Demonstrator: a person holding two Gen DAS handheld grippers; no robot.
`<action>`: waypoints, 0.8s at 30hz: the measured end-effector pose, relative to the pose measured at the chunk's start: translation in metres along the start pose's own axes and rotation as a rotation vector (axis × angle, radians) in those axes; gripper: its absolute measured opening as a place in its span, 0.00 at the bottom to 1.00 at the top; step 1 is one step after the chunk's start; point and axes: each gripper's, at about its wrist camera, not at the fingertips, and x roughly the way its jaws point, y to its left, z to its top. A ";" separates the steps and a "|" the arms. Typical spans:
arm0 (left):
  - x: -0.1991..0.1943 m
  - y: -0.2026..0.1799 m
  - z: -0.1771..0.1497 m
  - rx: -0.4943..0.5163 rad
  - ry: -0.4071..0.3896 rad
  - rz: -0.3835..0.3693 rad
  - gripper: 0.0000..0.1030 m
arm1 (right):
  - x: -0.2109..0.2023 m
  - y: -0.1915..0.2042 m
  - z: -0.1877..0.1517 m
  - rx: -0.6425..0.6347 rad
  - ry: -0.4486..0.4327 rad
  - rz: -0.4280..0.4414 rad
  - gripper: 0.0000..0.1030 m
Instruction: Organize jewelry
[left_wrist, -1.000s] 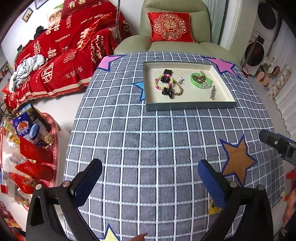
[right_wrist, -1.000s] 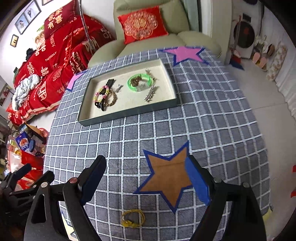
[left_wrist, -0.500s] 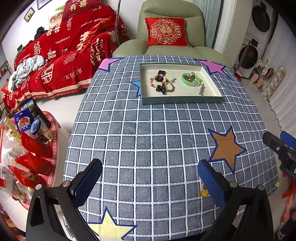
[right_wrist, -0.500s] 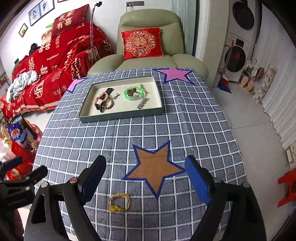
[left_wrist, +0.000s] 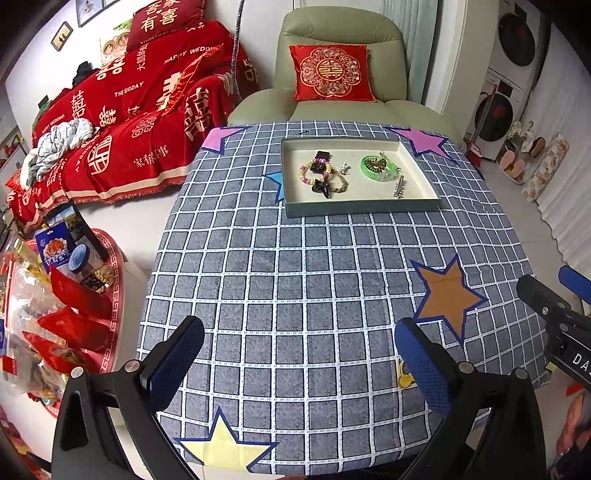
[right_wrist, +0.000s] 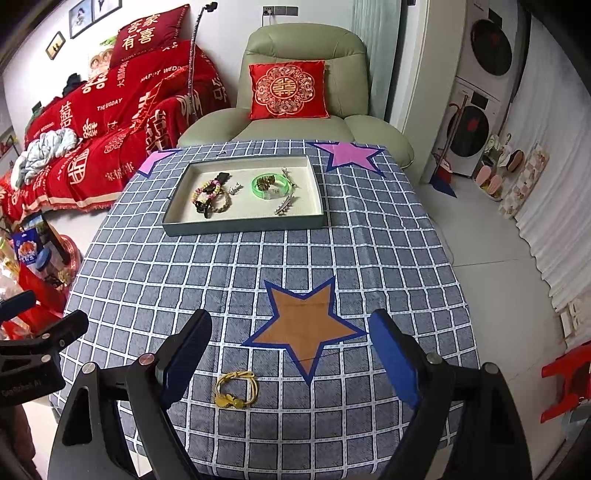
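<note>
Fingers (right_wrist: 188, 349) hover over checked tablecloth (right_wrist: 258, 266) before green armchair (right_wrist: 303, 74).

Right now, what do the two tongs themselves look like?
Both tongs, left and right, share one build: black angular frames with silver screw heads, each finger ending in a flat, textured blue pad. Partly readable white lettering marks the bodies. No cables or sleeves show.

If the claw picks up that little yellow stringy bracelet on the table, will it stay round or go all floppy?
Probably floppy: the yellow bracelet looks like thin cord lying in loose, uneven loops on the tablecloth. It seems light, so it may dangle from the right claw. Lying so flat, it could be tricky to pinch.
</note>
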 end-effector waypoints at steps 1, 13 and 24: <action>-0.001 -0.001 0.000 0.002 -0.001 0.000 1.00 | -0.001 0.000 0.001 0.000 -0.002 0.001 0.86; -0.004 -0.002 0.003 -0.014 -0.005 0.022 1.00 | -0.003 -0.001 0.006 0.005 0.002 0.014 0.86; -0.005 -0.002 0.005 -0.015 -0.006 0.027 1.00 | -0.001 0.000 0.010 0.009 0.000 0.021 0.86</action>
